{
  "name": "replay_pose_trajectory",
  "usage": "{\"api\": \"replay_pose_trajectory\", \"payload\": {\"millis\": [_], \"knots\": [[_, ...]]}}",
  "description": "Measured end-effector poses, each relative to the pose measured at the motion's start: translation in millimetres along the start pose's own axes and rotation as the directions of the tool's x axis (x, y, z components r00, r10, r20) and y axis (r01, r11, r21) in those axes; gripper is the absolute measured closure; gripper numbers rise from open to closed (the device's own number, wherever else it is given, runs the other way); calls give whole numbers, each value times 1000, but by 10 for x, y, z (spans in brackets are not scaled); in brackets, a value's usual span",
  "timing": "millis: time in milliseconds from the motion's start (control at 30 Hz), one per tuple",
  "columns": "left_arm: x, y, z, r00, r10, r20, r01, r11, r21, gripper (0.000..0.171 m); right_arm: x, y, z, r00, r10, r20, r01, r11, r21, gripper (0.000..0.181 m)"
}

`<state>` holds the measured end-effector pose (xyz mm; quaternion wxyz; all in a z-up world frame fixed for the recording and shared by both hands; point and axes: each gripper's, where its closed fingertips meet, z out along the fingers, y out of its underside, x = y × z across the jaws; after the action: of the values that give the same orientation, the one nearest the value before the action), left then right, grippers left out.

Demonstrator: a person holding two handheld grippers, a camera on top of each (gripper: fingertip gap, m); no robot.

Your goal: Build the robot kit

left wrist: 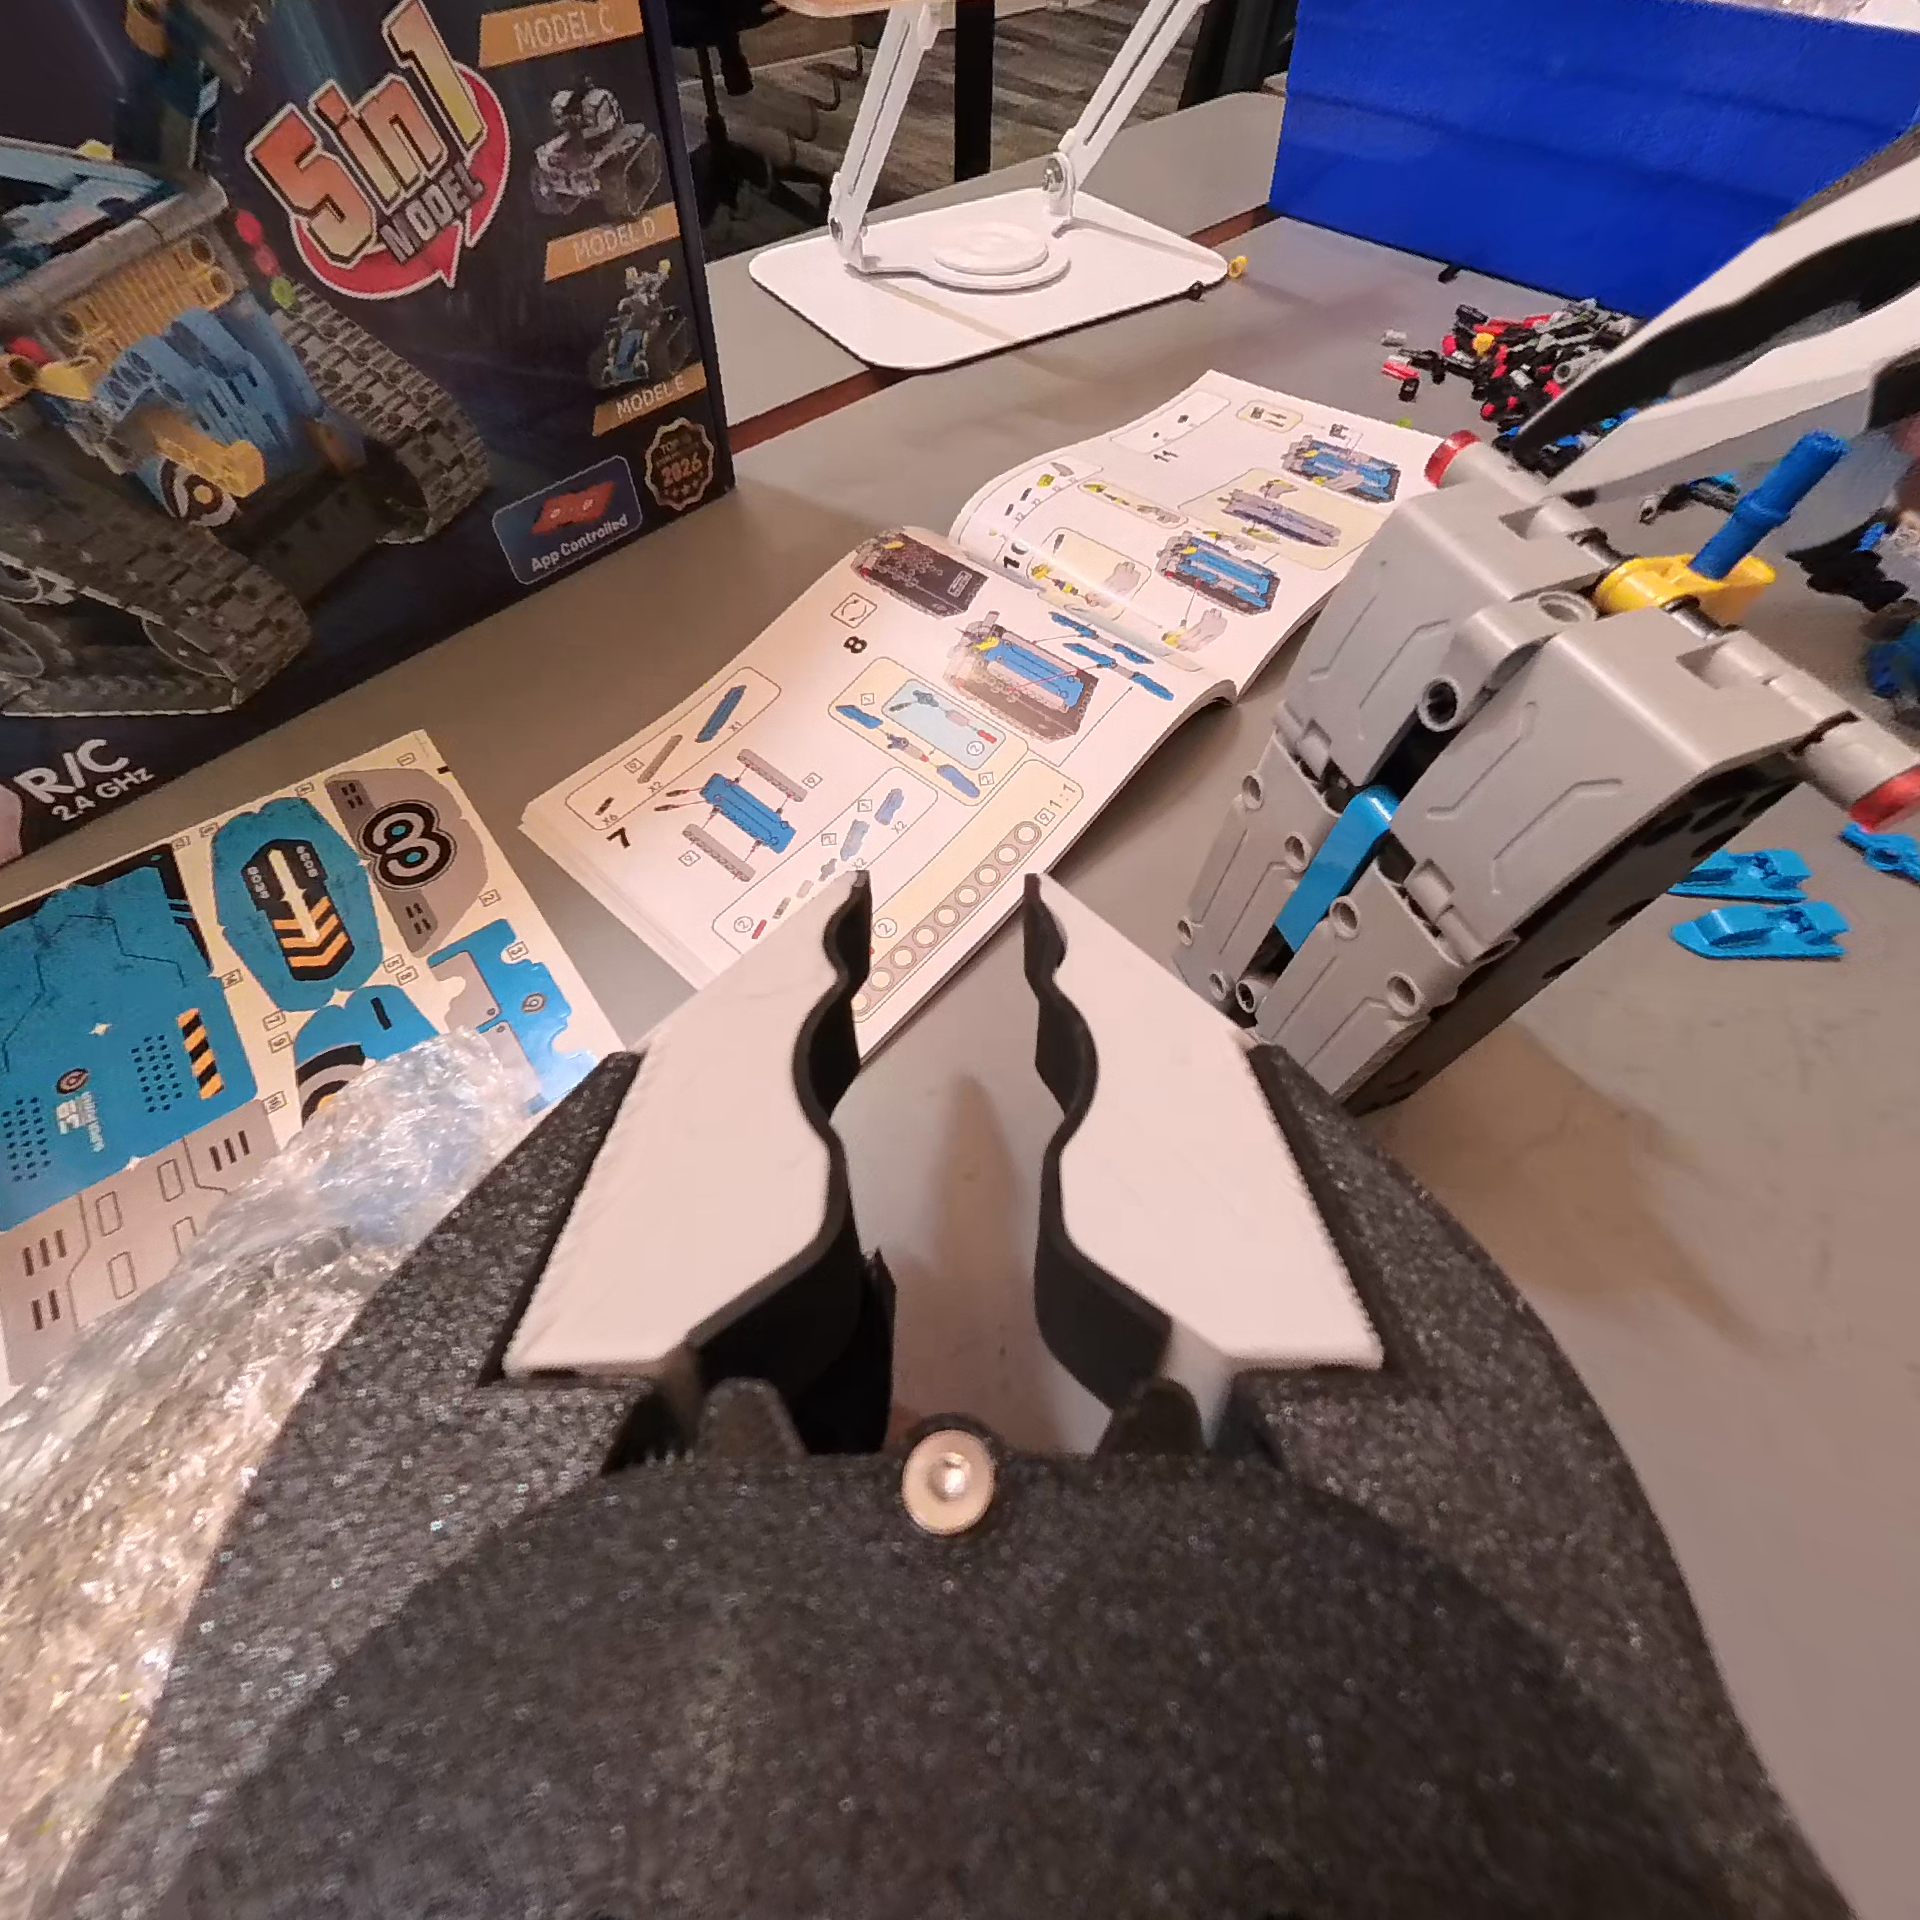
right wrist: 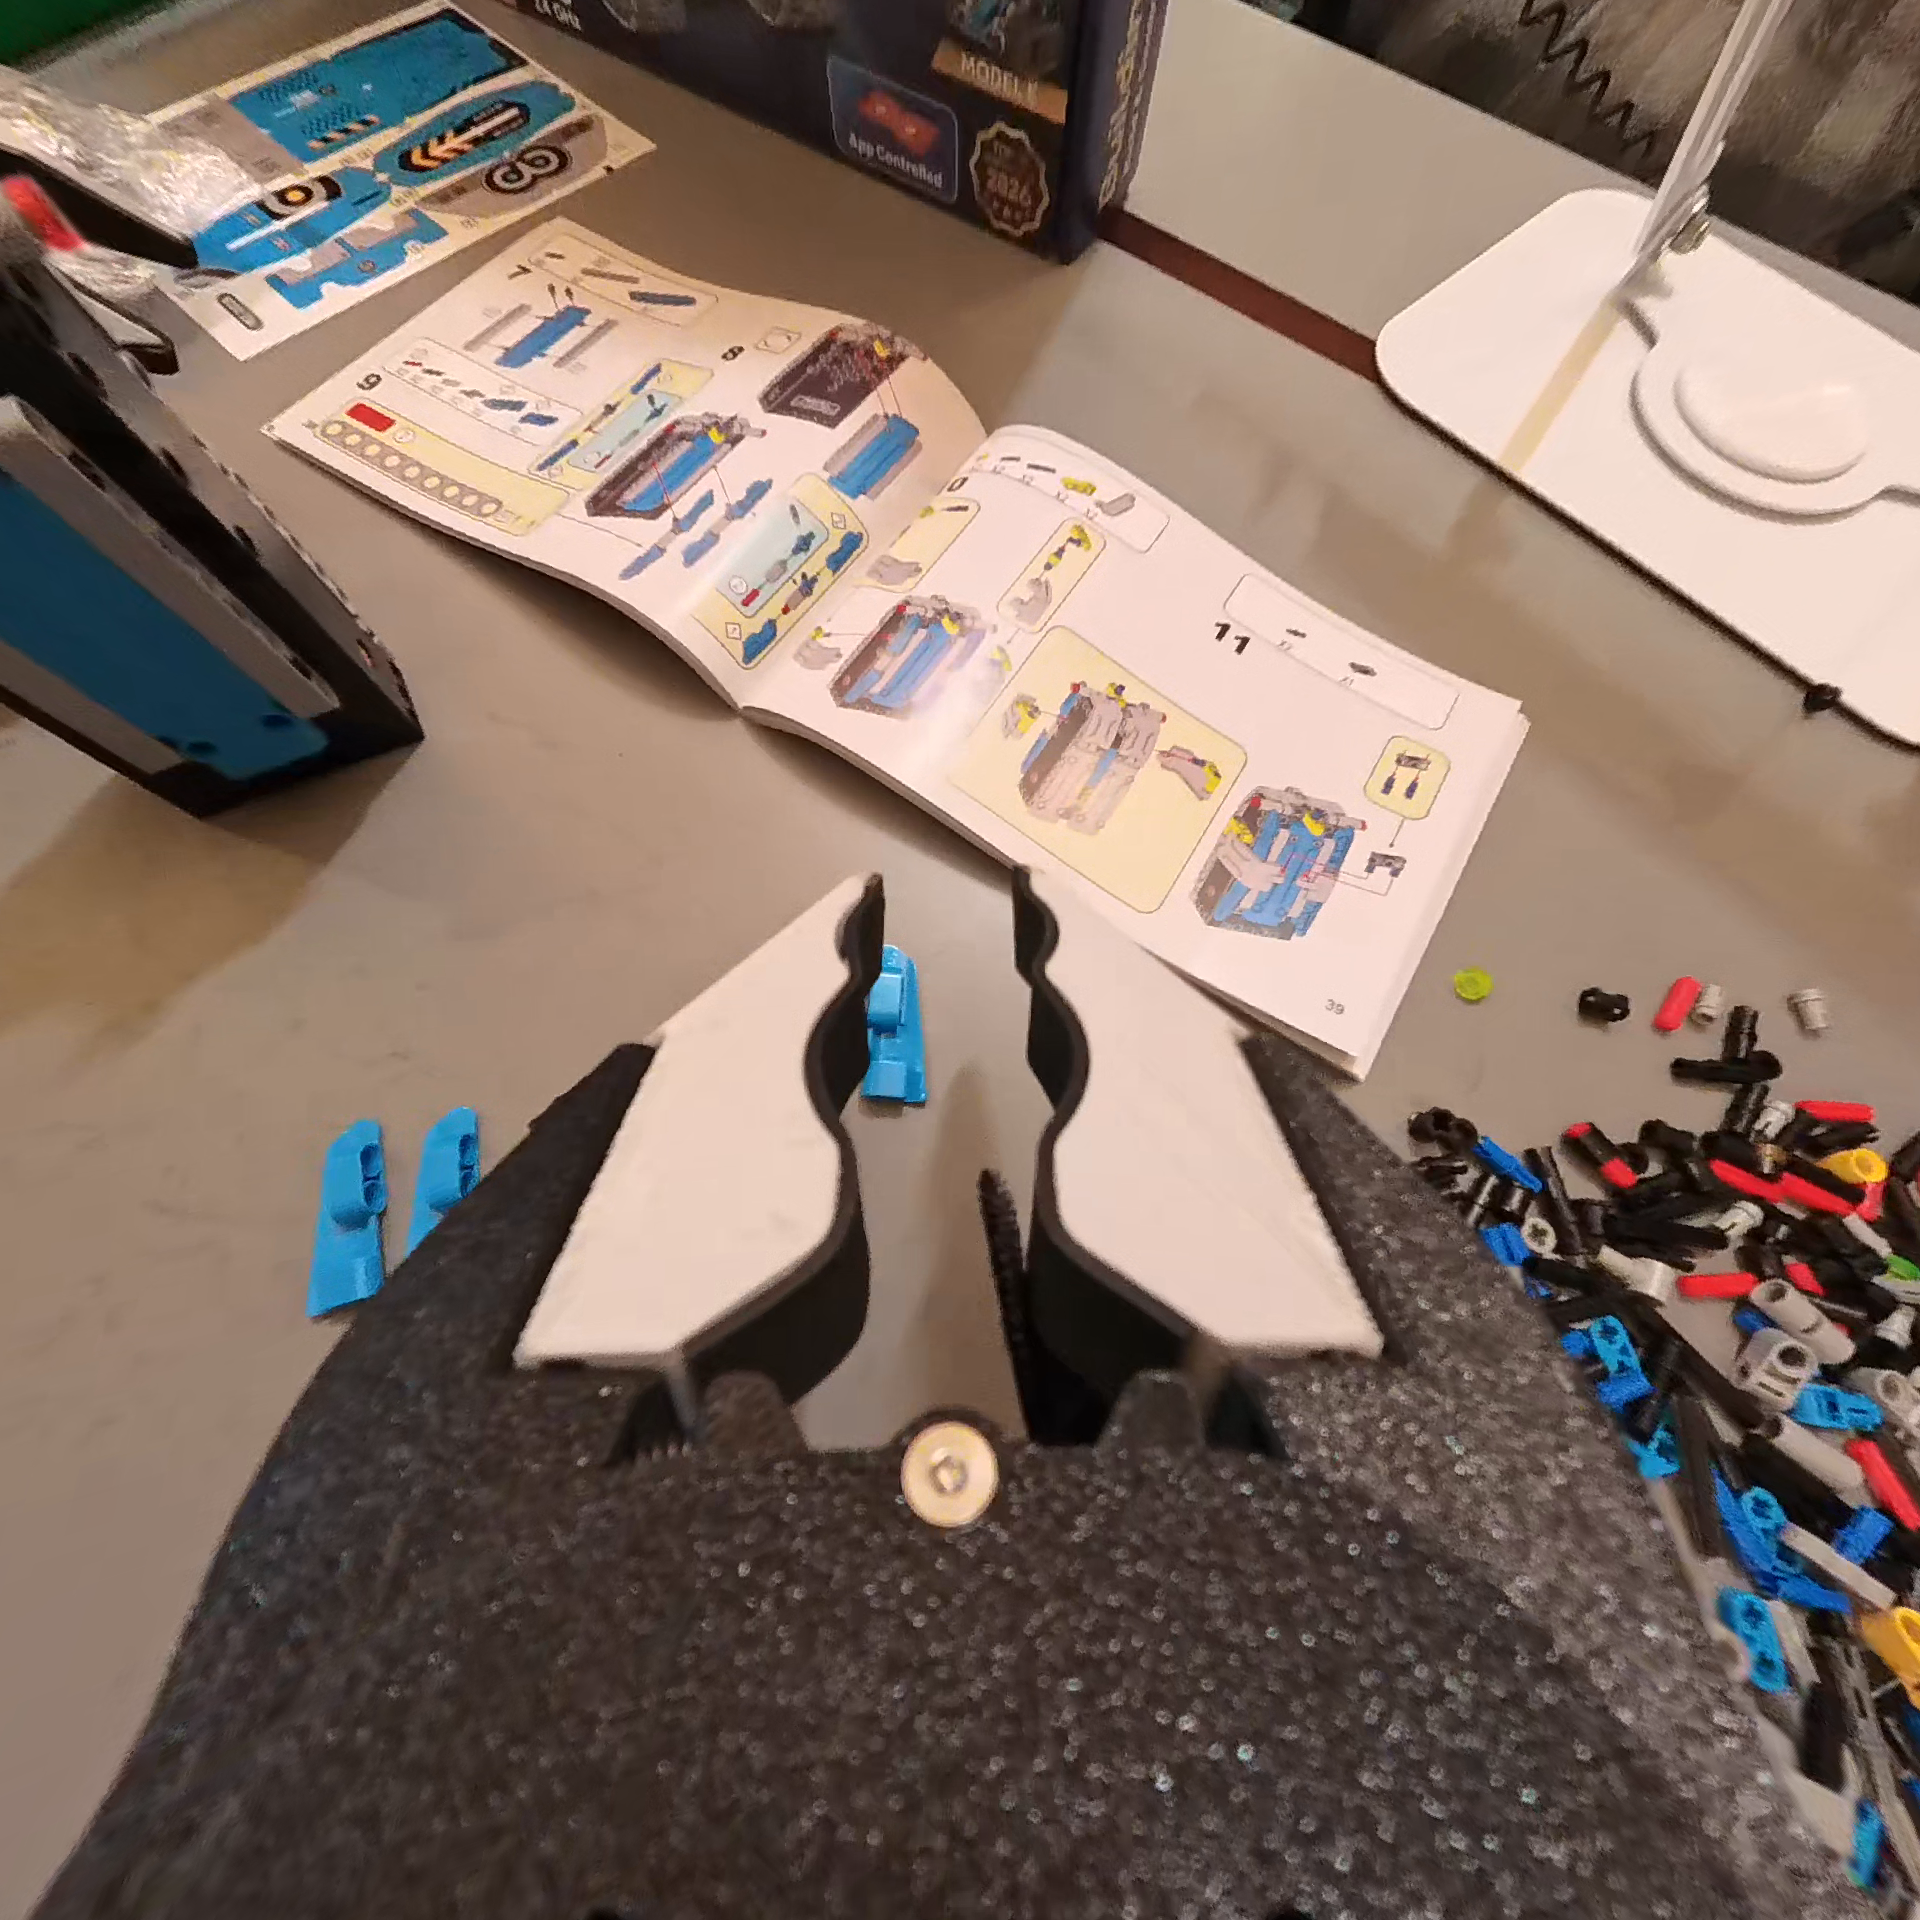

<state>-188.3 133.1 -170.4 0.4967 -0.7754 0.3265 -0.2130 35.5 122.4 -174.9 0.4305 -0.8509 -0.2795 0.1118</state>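
Both grippers [left wrist: 945, 914] [right wrist: 948, 914] parted — hovering, empty.

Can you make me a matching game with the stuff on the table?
Things:
1. booklet
2. stand
3. sticker sheet
4. right gripper

States:
A. white, with a round base plate
B. open, over a blue piece
C. lying open on the table
D. flat, with blue and grey shapes

Pairs: 1-C, 2-A, 3-D, 4-B

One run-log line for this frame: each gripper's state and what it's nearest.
left gripper: open, empty, over instruction booklet | right gripper: open, empty, blue brick piece between fingers | grey-blue model: on table
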Motion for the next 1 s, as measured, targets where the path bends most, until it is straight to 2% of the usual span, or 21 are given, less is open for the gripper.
{"api": "replay_pose_trajectory", "payload": {"millis": [467, 1000], "knots": [[-3, 11, 10, 1000, -10, -7, 10, 1000, -7, 143, 155, 160, 84, 1000, 18, -17, -19, 999, -29, 157], [4, 7, 6, 1000, 1, -3, -1, 1000, -5, 143, 155, 218, 109, 1000, 6, -24, -7, 999, -51, 157]]}}
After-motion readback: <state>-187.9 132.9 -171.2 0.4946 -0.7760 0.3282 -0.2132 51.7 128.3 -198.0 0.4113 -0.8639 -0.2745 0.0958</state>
